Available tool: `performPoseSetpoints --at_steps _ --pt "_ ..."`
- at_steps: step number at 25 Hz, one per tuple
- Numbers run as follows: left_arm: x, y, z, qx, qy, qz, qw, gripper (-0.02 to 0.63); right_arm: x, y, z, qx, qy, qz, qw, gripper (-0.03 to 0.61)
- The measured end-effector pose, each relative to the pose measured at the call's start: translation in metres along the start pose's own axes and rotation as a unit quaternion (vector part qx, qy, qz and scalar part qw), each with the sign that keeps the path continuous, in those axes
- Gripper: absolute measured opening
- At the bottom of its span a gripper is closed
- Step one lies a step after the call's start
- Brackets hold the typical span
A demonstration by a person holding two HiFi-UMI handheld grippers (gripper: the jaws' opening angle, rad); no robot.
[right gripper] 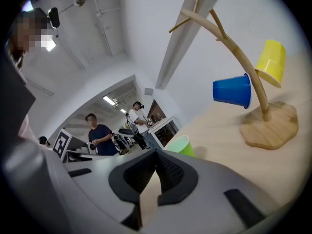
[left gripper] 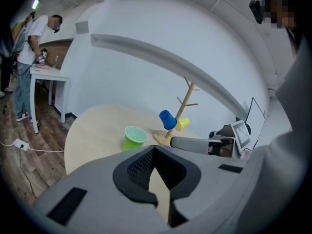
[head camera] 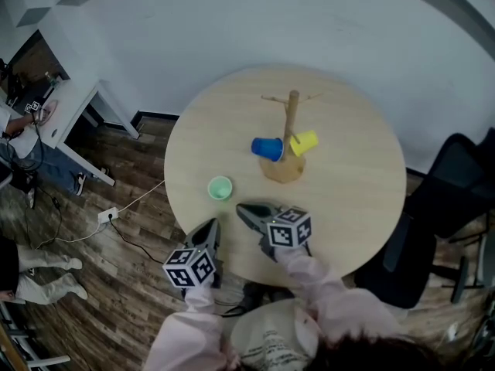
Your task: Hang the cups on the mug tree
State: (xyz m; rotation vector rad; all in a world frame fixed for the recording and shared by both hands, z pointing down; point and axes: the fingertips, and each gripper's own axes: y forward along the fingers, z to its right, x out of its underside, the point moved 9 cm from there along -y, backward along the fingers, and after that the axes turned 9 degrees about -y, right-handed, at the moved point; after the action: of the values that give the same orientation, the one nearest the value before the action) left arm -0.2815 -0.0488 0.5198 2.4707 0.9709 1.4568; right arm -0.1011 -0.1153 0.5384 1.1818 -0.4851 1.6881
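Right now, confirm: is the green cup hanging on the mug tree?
No, the green cup stands on the table, apart from the mug tree.

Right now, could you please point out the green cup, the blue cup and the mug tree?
green cup [head camera: 220, 188], head view, inside its open mouth.
blue cup [head camera: 267, 148], head view, on its side wall.
mug tree [head camera: 291, 118], head view, on its upright trunk.

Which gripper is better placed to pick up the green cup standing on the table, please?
Probably the right gripper: its tip lies nearer the green cup, which looms just beyond its jaws in its own view. The left gripper sits farther back. Both are shut, so it must open first.
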Motion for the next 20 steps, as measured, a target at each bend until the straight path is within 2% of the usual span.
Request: performPoseSetpoints --at_steps 8,16,20 --pt "0.002 -0.006 -0.013 0.015 -0.002 -0.011 0.9998 0.005 0.006 0.014 -0.011 0.052 -0.050 -0.034 0.997 0.005" --pt "0.005 0.002 -0.022 0.029 0.001 -0.027 0.9992 0.005 0.012 0.029 -0.010 0.092 -0.077 -0.051 0.992 0.011" --pt "0.007 0.009 -0.021 0.027 -0.004 -0.035 0.9990 0.005 0.014 0.030 -0.003 0.093 -0.082 -0.065 0.990 0.061"
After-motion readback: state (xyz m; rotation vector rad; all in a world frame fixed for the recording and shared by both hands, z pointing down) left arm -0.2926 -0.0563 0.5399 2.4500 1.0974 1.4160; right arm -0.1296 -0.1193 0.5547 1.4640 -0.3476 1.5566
